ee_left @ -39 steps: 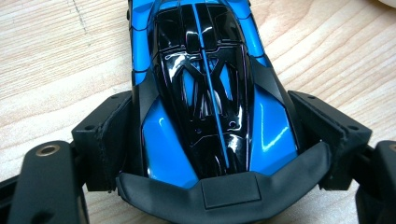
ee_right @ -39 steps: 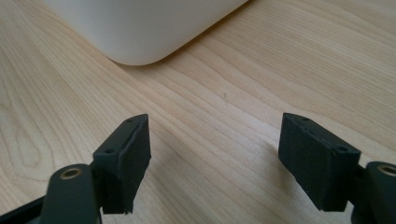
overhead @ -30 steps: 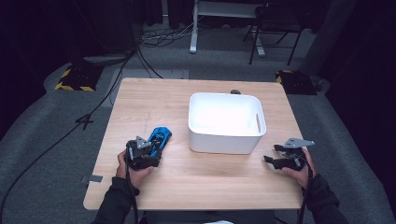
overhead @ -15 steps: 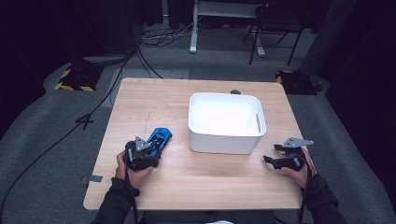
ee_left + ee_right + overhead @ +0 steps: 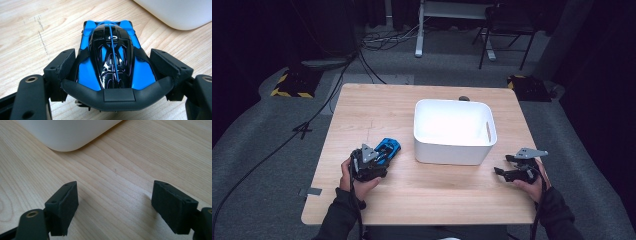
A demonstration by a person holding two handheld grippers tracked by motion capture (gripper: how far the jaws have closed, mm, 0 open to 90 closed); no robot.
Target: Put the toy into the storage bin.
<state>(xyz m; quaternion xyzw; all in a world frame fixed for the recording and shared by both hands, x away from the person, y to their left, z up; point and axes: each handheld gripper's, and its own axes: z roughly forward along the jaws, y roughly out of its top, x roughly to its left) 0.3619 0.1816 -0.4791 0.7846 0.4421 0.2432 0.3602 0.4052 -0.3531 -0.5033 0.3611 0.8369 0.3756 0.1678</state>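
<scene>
Bench (image 5: pixel 377 105) of pale wood fills the middle of the high view, with a white plastic bin (image 5: pixel 454 131) standing a little right of its centre, open side up and a slot handle showing in its right wall. Left of the bin, in the lower left part of the bench, lies a blue and black toy race car (image 5: pixel 386 148), its nose pointing toward the upper right of the frame. The left gripper (image 5: pixel 373 159) sits at the car's tail, held by the person's left hand (image 5: pixel 354 177). In the left gripper view the car (image 5: pixel 111 57) lies between the two black jaws, which stand at either flank of its body, close against it; whether the pads press the car cannot be told. A rounded corner of the bin (image 5: pixel 175 12) shows in the upper right of that view. The right gripper (image 5: pixel 504 172) rests low at the lower right of the bench, near the bin's right front corner, in the person's right hand (image 5: pixel 532 180). In the right gripper view its jaws stand wide apart over bare wood, with the bin's corner (image 5: pixel 67 132) at the upper left.
</scene>
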